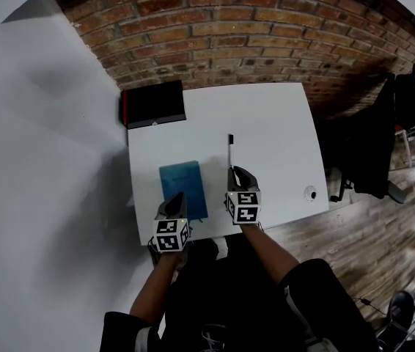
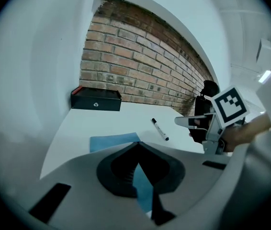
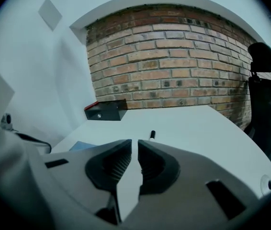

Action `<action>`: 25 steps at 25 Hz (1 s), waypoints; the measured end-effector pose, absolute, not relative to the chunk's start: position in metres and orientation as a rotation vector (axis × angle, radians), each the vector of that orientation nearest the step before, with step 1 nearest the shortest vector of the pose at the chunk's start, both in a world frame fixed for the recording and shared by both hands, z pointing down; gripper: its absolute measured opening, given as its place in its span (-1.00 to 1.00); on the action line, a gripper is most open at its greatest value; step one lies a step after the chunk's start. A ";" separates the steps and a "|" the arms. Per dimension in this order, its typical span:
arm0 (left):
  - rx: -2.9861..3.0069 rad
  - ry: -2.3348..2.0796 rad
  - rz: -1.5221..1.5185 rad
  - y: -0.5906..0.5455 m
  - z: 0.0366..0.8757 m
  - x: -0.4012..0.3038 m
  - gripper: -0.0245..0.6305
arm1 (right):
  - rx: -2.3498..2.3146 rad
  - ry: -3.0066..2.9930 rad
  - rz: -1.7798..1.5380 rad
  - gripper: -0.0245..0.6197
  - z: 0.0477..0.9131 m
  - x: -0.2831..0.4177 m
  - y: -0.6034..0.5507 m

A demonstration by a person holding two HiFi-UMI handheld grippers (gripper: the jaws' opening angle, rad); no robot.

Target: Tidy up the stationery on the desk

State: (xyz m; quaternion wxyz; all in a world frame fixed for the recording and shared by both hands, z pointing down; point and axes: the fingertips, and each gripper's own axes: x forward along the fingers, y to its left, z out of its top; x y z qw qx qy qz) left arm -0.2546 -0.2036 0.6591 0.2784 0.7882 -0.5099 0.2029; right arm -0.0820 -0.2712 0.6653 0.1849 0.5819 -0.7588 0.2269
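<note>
A blue notebook (image 1: pixel 182 182) lies flat on the white desk (image 1: pixel 266 123), and a black-and-white marker pen (image 1: pixel 230 149) lies to its right, pointing away from me. My left gripper (image 1: pixel 178 195) hovers over the notebook's near edge, its jaws shut with nothing in them. In the left gripper view (image 2: pixel 138 145) the notebook (image 2: pixel 111 142) shows just beyond the tips and the pen (image 2: pixel 160 129) farther right. My right gripper (image 1: pixel 234 169) hangs just short of the pen's near end, jaws closed to a thin slit and empty. The right gripper view (image 3: pixel 134 142) shows the pen (image 3: pixel 152 134) straight ahead.
A black box with a red edge (image 1: pixel 153 103) sits at the desk's far left corner against the brick wall. A round grommet (image 1: pixel 310 193) is set in the desk near its right edge. A black office chair (image 1: pixel 376 138) stands to the right of the desk.
</note>
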 end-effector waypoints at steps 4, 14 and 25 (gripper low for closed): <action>2.100 -1.375 0.539 -0.192 0.658 -0.249 -0.88 | 1.628 -2.116 0.600 -0.79 0.672 -0.070 -0.283; 2.004 -1.456 0.527 -0.172 0.658 -0.265 -0.88 | 1.528 -1.985 0.712 -0.66 0.725 -0.060 -0.307; 1.909 -1.539 0.514 -0.166 0.661 -0.277 -0.88 | 1.468 -1.938 0.768 -0.66 0.744 -0.067 -0.325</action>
